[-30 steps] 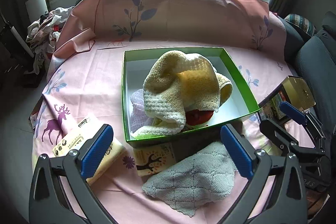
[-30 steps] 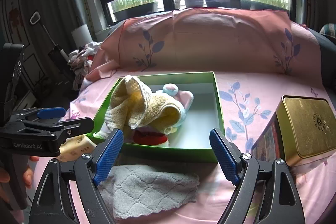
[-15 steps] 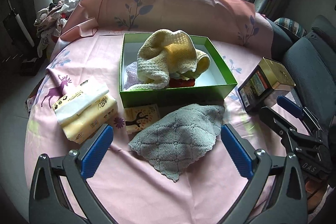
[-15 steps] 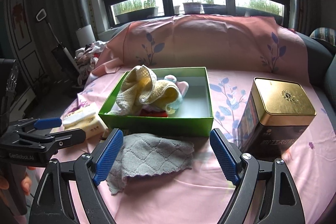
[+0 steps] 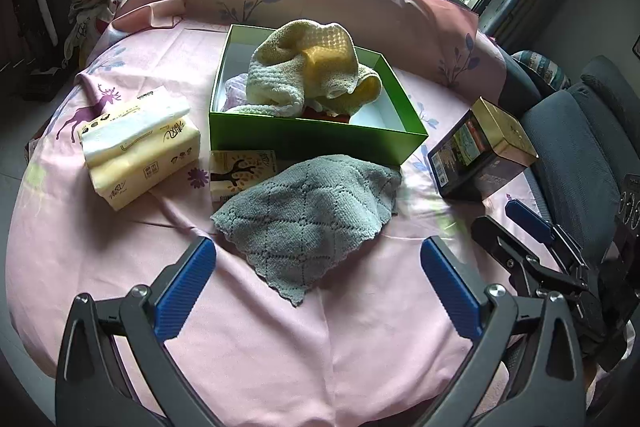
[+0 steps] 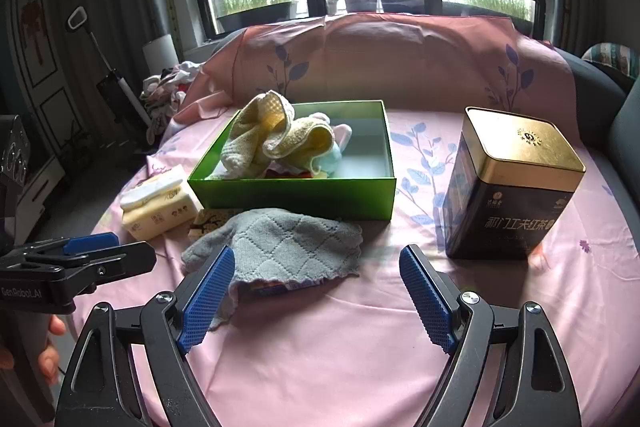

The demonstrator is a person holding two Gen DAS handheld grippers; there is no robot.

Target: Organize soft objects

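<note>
A green box (image 5: pixel 316 139) (image 6: pixel 296 193) on the pink-covered table holds a yellow towel (image 5: pixel 312 75) (image 6: pixel 268 137) heaped over other soft items. A grey quilted cloth (image 5: pixel 308 215) (image 6: pixel 280 247) lies crumpled on the table just in front of the box. My left gripper (image 5: pixel 318 291) is open and empty, hovering near the cloth's front corner. My right gripper (image 6: pixel 318 301) is open and empty, to the right of and behind the cloth; it also shows in the left wrist view (image 5: pixel 524 227).
A tissue pack (image 5: pixel 140 147) (image 6: pixel 160 205) lies left of the box, a small patterned packet (image 5: pixel 240 173) beside it, partly under the cloth. A dark tea tin with gold lid (image 5: pixel 480 155) (image 6: pixel 512 187) stands to the right. The table edge curves close in front.
Both grippers have pulled back from the box towards the table's front edge and risen. The objects have not moved. Both grippers stay open.
</note>
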